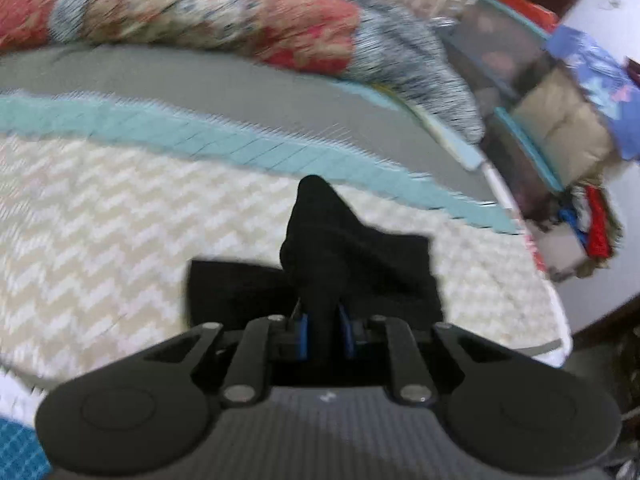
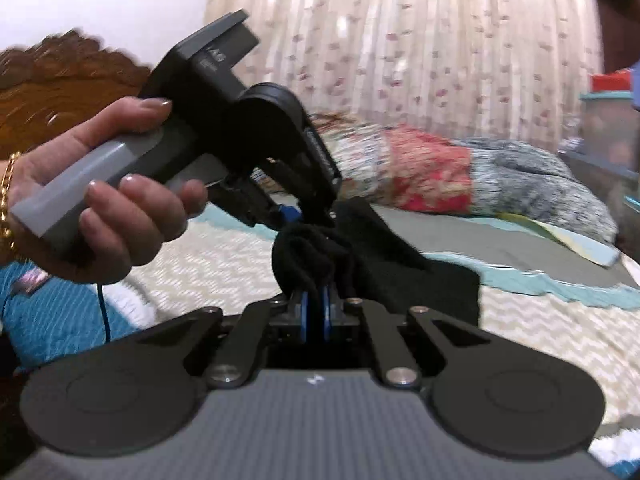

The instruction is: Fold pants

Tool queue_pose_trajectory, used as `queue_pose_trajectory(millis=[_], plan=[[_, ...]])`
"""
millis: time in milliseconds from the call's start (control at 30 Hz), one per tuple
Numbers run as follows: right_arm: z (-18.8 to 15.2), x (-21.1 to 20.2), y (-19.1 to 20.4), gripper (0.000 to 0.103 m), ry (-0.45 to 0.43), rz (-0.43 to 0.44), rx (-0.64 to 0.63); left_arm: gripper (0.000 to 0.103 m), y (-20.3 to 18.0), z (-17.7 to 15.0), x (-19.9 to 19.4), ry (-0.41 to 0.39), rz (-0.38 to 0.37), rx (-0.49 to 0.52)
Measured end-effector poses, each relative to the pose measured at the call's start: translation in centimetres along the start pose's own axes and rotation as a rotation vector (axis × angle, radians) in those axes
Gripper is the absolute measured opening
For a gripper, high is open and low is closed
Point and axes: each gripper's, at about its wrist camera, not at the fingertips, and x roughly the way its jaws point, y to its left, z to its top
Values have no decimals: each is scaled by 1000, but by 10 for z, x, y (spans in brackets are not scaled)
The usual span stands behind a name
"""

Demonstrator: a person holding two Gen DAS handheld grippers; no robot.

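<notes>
On the bed (image 1: 100,208), both my left claw (image 1: 324,332) and right claw (image 2: 316,316) pinch the black pants (image 1: 360,256). Soft, limp, light cloth, likely to sag; best gripped at edges or corners.

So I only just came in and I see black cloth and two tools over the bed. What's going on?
A person is folding black pants on a bed. Each hand holds a claw tool, and both claws are shut on bunched cloth: the left claw and the right claw, close together, the left just ahead of the right. The rest of the pants trails on the bedspread. The fold is not finished.
</notes>
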Motion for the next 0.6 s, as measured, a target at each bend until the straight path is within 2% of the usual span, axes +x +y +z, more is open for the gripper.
queue_pose_trajectory(millis=[67,133,233,267,333,367,467,533,600], plan=[[-5,12,6,10,43,35,0,15,11,-8,12,23,53,-12],[-15,27,8,10,109,61,12,23,16,-17,27,34,104,-9],[-27,45,9,19,228,72,20,34,11,-26,37,17,169,36],[-28,44,6,25,243,77,31,37,6,-27,36,0,197,69],[-23,35,-3,36,222,90,74,60,-3,-29,35,-20,276,132],[-19,28,-10,39,205,96,96,62,-7,-31,33,-29,309,158],[-11,8,-33,39,144,92,184,63,-11,-36,23,-37,328,179],[-11,-1,-51,39,103,46,256,73,-13,-41,15,-47,340,187],[-10,-4,-73,39,77,-19,337,75,-17,-49,11,-49,356,201]])
